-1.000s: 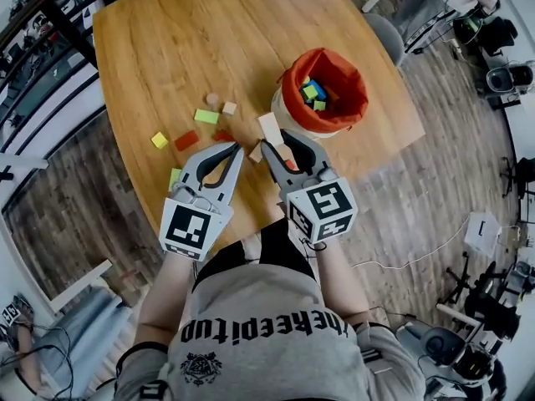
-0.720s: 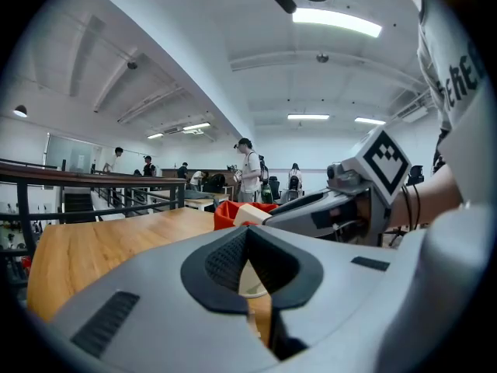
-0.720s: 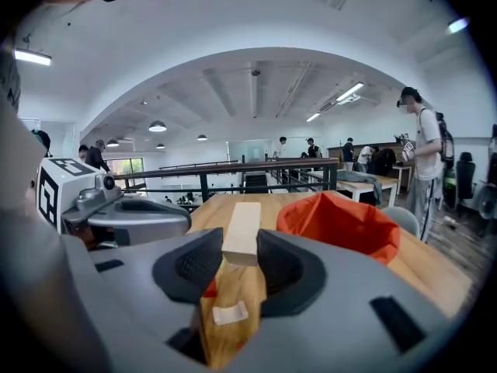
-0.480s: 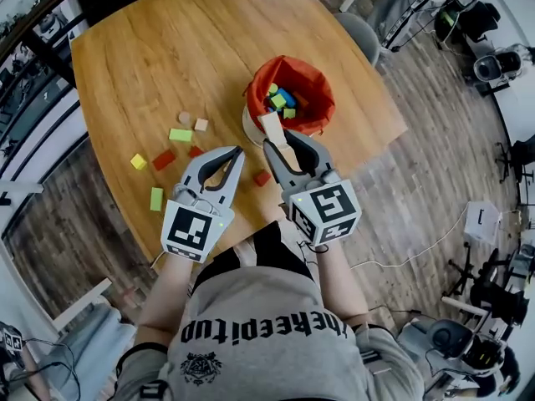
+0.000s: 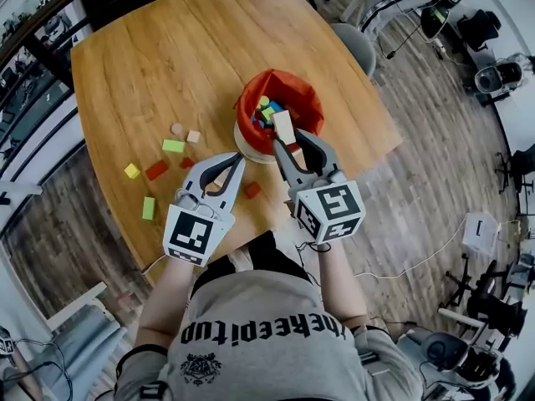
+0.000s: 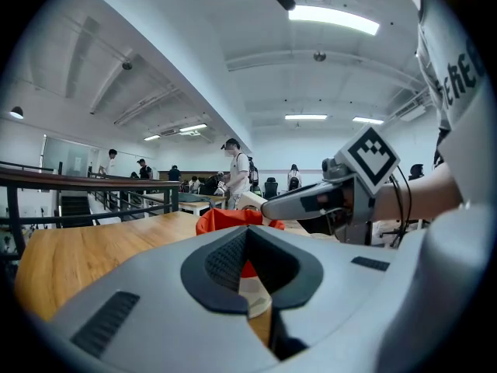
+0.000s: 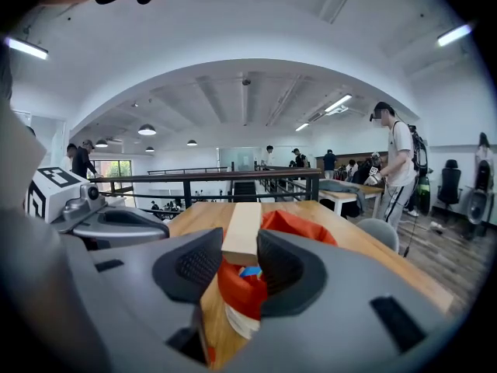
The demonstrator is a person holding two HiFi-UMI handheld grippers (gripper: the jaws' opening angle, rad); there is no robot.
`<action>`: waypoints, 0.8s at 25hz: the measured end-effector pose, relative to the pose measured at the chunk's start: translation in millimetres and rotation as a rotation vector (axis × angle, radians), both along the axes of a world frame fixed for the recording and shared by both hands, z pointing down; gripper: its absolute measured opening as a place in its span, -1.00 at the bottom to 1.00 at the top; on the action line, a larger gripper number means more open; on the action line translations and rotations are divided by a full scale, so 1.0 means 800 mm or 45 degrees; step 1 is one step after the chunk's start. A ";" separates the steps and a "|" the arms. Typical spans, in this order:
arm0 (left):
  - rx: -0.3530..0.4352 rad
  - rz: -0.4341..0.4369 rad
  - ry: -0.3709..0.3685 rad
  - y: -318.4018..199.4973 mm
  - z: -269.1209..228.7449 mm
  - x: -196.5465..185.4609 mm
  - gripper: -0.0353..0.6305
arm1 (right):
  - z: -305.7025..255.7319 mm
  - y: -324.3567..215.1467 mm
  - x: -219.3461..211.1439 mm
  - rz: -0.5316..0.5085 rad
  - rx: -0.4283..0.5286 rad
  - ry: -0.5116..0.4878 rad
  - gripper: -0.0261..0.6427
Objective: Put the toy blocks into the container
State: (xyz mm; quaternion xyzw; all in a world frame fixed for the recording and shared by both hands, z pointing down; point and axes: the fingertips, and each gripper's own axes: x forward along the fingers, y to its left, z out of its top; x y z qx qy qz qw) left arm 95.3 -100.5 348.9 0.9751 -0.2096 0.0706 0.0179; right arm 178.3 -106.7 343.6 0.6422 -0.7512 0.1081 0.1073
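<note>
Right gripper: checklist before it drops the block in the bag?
1. Block held by right gripper: ok, pads press both its sides.
2. Block over the bag opening: cannot tell; in the head view it overlaps the near rim.
3. Bag upright and open: ok.
4. Left gripper out of the way: ok; shut, empty, beside the bag's base.
5. Table cleared: not ok; a red block and others lie loose on it.
</note>
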 end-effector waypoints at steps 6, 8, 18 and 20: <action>-0.004 -0.030 -0.002 -0.008 0.001 0.010 -0.85 | 0.004 -0.011 0.015 -0.009 -0.003 0.007 -0.47; -0.005 -0.039 -0.003 -0.010 0.001 0.012 -0.85 | 0.005 -0.015 0.017 -0.010 -0.002 0.014 -0.47; -0.005 -0.072 -0.010 -0.014 0.004 0.009 -0.85 | 0.003 -0.020 0.020 -0.013 0.031 0.018 -0.53; -0.002 -0.073 -0.011 -0.013 0.005 0.008 -0.85 | 0.003 -0.018 0.019 -0.013 0.038 0.014 -0.60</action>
